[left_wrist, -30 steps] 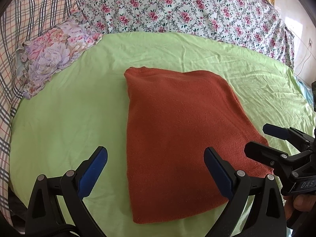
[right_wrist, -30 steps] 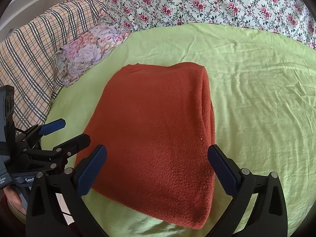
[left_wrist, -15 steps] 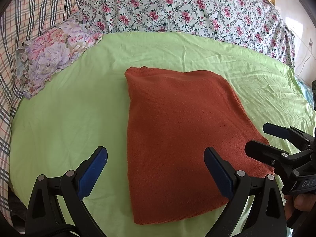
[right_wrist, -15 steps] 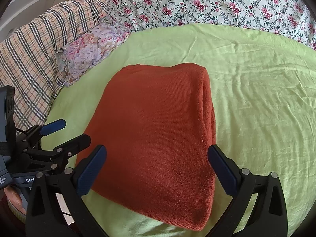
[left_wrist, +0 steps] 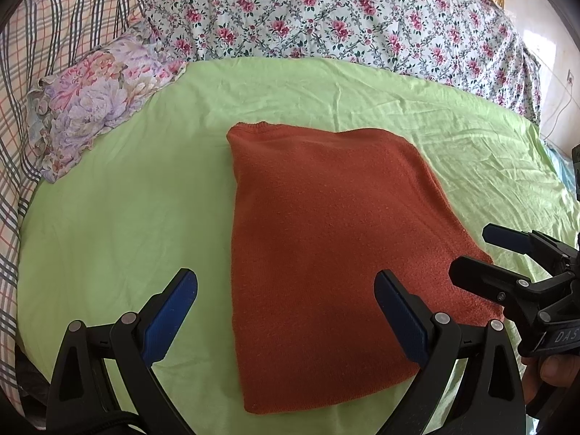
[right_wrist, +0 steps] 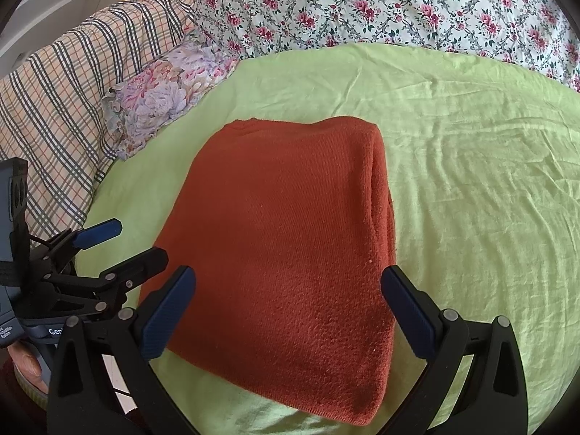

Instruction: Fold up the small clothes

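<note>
A rust-orange knit garment (left_wrist: 326,239) lies folded into a flat rectangle on the light green bed sheet (left_wrist: 119,210); it also shows in the right wrist view (right_wrist: 286,239), with its folded layers stacked along the right edge. My left gripper (left_wrist: 286,315) is open and empty, held above the garment's near left part. My right gripper (right_wrist: 290,311) is open and empty above the garment's near edge. Each gripper shows in the other's view, the right one (left_wrist: 482,253) at the garment's right corner, the left one (right_wrist: 134,243) at its left side.
A floral quilt (left_wrist: 326,18) is piled along the back of the bed. A small flowered pillow (left_wrist: 98,98) and a plaid blanket (left_wrist: 43,29) lie at the left. The green sheet (right_wrist: 471,181) stretches to the right of the garment.
Both grippers have stayed open and nearly still. The garment has not moved.
</note>
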`<state>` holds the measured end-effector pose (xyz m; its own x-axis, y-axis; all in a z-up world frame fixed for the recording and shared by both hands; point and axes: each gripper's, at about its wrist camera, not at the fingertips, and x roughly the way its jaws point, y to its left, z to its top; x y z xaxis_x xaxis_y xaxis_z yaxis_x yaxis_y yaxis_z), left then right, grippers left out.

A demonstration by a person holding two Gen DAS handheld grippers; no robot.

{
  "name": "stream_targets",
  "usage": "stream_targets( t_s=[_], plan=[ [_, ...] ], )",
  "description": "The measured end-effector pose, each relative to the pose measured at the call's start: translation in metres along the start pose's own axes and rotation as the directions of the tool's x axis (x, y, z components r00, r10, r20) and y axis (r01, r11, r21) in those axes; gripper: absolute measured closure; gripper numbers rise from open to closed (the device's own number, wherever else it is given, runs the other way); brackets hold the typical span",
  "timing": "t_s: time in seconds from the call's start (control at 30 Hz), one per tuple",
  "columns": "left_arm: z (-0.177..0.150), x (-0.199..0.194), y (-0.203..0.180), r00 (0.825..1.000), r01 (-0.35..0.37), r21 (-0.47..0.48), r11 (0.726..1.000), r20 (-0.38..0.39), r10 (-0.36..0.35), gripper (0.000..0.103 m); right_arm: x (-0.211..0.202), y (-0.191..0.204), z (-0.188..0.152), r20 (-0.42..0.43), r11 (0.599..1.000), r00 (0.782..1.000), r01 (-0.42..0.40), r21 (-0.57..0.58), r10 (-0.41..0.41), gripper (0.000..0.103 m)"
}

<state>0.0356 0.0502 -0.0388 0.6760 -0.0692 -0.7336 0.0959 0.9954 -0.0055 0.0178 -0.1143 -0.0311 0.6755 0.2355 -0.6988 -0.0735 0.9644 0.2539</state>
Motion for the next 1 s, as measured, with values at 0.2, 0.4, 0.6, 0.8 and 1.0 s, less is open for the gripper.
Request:
stream_targets(
  t_s=[0.2, 0.4, 0.6, 0.8, 1.0],
  plan=[
    [0.0002, 0.0005, -0.0005, 1.000, 0.000, 0.002, 1.000, 0.000, 0.000, 0.005, 0.0005, 0.0000, 0.0012, -0.001, 1.000, 1.000, -0.001, 0.000, 0.001, 0.001],
    [0.0013, 0.0006, -0.0024, 1.000, 0.000, 0.001, 1.000, -0.001, 0.000, 0.004, 0.0011, 0.0004, 0.0017, -0.001, 1.000, 1.000, -0.001, 0.000, 0.001, 0.001],
    [0.0016, 0.0026, -0.0026, 1.000, -0.001, 0.002, 1.000, -0.005, 0.001, 0.004, 0.0010, 0.0006, 0.0023, -0.001, 1.000, 1.000, 0.000, 0.000, 0.000, 0.001],
    [0.0016, 0.0038, -0.0018, 1.000, -0.002, 0.002, 1.000, -0.005, 0.002, 0.004, 0.0023, -0.0005, 0.0038, -0.002, 1.000, 1.000, -0.002, 0.000, 0.002, 0.001],
    [0.0011, 0.0049, -0.0018, 1.000, -0.004, -0.001, 1.000, -0.007, 0.004, 0.005, 0.0023, -0.0010, 0.0035, -0.002, 1.000, 1.000, -0.003, -0.002, 0.003, 0.001]
  ],
)
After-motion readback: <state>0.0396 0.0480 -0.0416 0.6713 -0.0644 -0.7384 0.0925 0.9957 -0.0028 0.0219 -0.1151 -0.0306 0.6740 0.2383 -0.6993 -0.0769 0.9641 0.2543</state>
